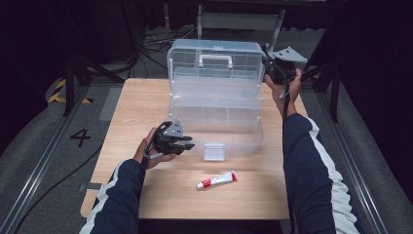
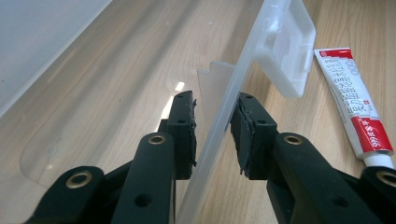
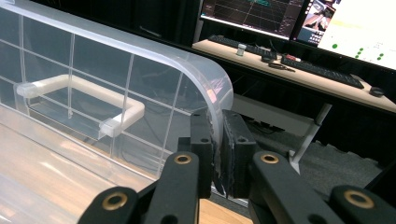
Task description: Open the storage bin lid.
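Note:
A clear plastic storage box [image 1: 219, 131] stands mid-table with its lid [image 1: 243, 53] raised upright and a white handle [image 1: 215, 59] on it. My left gripper [image 1: 187, 145] is at the box's front left; its jaws [image 2: 212, 100] sit either side of the clear front wall [image 2: 219, 140] and are shut on it. The white latch [image 2: 287, 46] hangs on that wall. My right gripper [image 1: 270, 67] is up at the lid's right edge, shut on the curved rim [image 3: 217, 93], with the handle [image 3: 79, 93] beyond. A red-and-white tube [image 1: 217, 180] lies in front of the box, beside the latch [image 2: 357, 102].
The wooden table [image 1: 136, 107] has bare room left of the box and along the front edge. Black frame posts and floor rails flank it, and cables lie behind. A desk [image 3: 299, 70] with monitors and keyboards stands beyond the lid.

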Tool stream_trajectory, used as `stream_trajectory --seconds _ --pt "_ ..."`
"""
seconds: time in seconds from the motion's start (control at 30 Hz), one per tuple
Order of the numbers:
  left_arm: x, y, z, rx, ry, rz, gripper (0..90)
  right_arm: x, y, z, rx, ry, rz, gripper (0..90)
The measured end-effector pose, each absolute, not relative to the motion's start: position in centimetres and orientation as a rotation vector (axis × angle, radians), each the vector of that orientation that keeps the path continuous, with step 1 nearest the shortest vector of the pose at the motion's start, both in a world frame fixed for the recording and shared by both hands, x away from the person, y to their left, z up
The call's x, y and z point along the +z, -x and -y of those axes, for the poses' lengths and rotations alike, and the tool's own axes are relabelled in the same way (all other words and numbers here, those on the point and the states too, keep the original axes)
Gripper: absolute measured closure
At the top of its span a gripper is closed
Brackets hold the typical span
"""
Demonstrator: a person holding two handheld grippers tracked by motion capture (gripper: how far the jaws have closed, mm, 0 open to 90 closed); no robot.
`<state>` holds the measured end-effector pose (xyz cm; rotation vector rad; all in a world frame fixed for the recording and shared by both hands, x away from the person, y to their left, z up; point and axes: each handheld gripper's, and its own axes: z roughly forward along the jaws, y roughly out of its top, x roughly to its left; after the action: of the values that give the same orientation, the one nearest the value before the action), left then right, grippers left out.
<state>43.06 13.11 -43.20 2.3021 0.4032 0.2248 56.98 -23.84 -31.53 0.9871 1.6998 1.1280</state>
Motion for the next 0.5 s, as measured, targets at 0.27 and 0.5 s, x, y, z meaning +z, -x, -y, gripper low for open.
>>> stream_trajectory --seconds 0.27,0.5 --pt "-43.2 -43.0 -13.1 0.214 -2.307 -0.394 72.0 -31.3 -58.4 23.9 1.119 -1.004 -1.747 84.4" --pt "-43.2 -43.1 -13.3 0.196 -2.312 -0.4 72.3 -31.3 -60.0 24.1 1.107 -1.026 -1.79 84.0"
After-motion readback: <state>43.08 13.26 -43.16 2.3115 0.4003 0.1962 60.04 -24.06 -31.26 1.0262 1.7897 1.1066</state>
